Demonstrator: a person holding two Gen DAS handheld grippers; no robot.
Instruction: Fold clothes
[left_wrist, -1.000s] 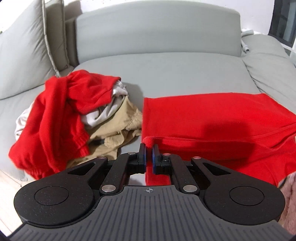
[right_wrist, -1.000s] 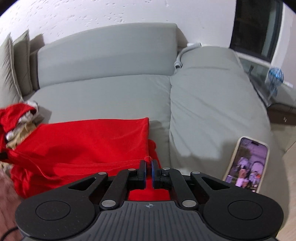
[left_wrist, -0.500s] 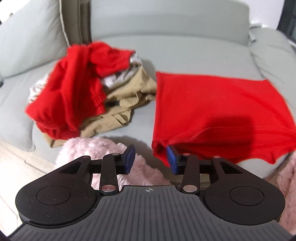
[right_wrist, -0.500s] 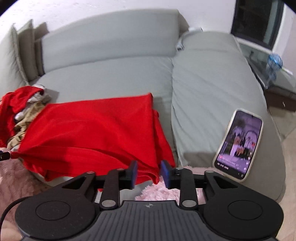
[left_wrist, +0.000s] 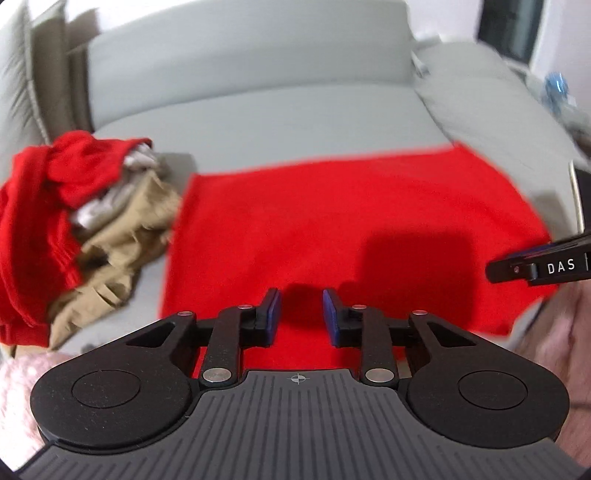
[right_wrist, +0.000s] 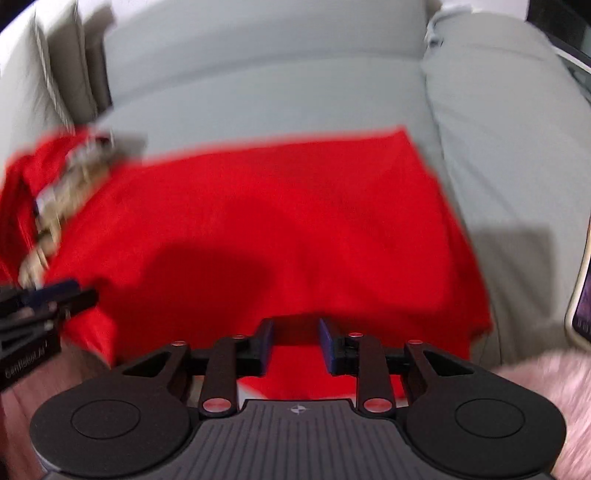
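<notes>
A red garment (left_wrist: 351, 221) (right_wrist: 258, 206) lies spread flat on the grey sofa seat (left_wrist: 258, 118), its near edge hanging over the front. My left gripper (left_wrist: 298, 299) hovers above that near edge, left of centre. Its jaws stand apart and are closing, with only the cloth below showing through the gap. My right gripper (right_wrist: 295, 326) hangs over the near edge further right, open, with no fold between its pads. Each gripper's tip shows in the other's view: the right gripper (left_wrist: 517, 267) and the left gripper (right_wrist: 74, 291). Both views are blurred.
A heap of clothes (left_wrist: 92, 221), with a red sweater (left_wrist: 33, 206) on khaki trousers (left_wrist: 122, 236), sits left of the garment. A phone (right_wrist: 583, 295) lies on the right cushion. A pink fluffy rug (right_wrist: 554, 376) lies in front of the sofa.
Both grippers let go of the red garment's near edge and opened. The garment now lies flat. The left gripper has shifted right, over the cloth, and both have sunk lower.
</notes>
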